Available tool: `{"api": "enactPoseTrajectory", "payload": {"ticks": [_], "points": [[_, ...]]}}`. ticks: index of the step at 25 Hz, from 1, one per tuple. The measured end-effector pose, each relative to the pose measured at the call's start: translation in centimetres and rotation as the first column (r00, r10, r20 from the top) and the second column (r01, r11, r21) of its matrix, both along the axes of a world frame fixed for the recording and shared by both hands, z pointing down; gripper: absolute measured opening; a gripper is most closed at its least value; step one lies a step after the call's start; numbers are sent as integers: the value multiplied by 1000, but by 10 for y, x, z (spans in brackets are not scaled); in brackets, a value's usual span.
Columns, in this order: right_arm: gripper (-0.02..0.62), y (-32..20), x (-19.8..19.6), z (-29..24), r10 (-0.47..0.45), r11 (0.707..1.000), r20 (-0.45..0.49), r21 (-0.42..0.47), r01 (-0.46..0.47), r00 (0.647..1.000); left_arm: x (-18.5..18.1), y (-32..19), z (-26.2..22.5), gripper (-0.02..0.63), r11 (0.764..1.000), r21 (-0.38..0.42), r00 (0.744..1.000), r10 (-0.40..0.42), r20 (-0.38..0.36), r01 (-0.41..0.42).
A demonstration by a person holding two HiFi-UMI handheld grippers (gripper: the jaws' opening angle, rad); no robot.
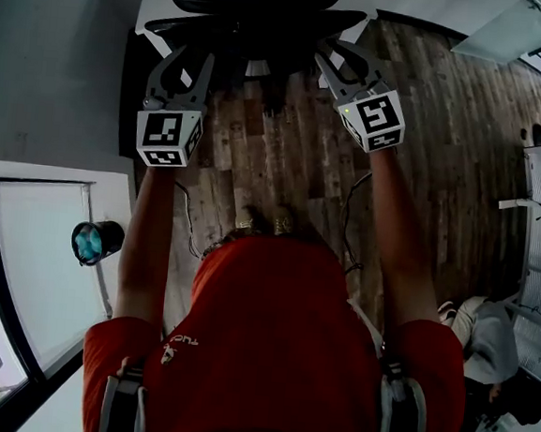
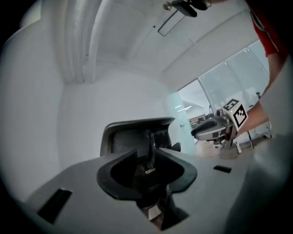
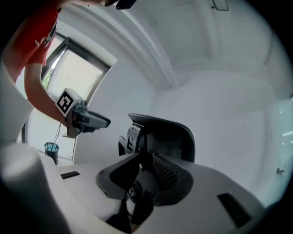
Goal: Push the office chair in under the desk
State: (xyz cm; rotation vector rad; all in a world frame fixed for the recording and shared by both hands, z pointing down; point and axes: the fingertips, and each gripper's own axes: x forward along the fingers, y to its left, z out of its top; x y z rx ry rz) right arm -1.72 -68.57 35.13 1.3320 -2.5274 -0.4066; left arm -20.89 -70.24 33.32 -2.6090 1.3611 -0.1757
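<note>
A black office chair (image 1: 255, 12) stands at the top of the head view, its back toward me and partly under a white desk (image 1: 154, 7). My left gripper (image 1: 192, 58) is held out level near the chair's left side, jaws apart with nothing between them. My right gripper (image 1: 339, 56) reaches toward the chair's right side, also open and empty. In the left gripper view the chair back (image 2: 137, 135) shows beyond my jaws, with the right gripper (image 2: 215, 130) off to the side. The right gripper view shows the chair back (image 3: 169, 139) and the left gripper (image 3: 89, 119).
Dark wood floor (image 1: 443, 178) lies under me, with cables (image 1: 190, 222) on it. A teal cup (image 1: 91, 242) sits on a white surface at the left. Another person (image 1: 490, 338) sits at the lower right. White walls stand behind the chair; a glass wall (image 2: 219, 91) is to one side.
</note>
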Motion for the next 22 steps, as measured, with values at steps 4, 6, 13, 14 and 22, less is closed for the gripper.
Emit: {"api": "enactPoseTrajectory", "payload": {"ticks": [4,6,13,14,22], "points": [[66,25,-26,-26,-34,998,179,52,25,983,23,29,-18,67,998,26,993,58,-107,-56],[51,34,-37,-33,-53,997,240,68,37,969,30,37,-22,48,997,32,987,71,-143,-67],[27,54,-68,-43,-113,992,344,98,84,932,42,56,-26,11,993,31,974,117,-194,-113],[26,55,-71,-44,-114,991,355,100,84,928,43,57,-26,11,992,31,973,123,-197,-119],[25,54,-85,-43,-133,990,379,99,102,916,42,57,-22,9,992,26,966,130,-222,-127]]}}
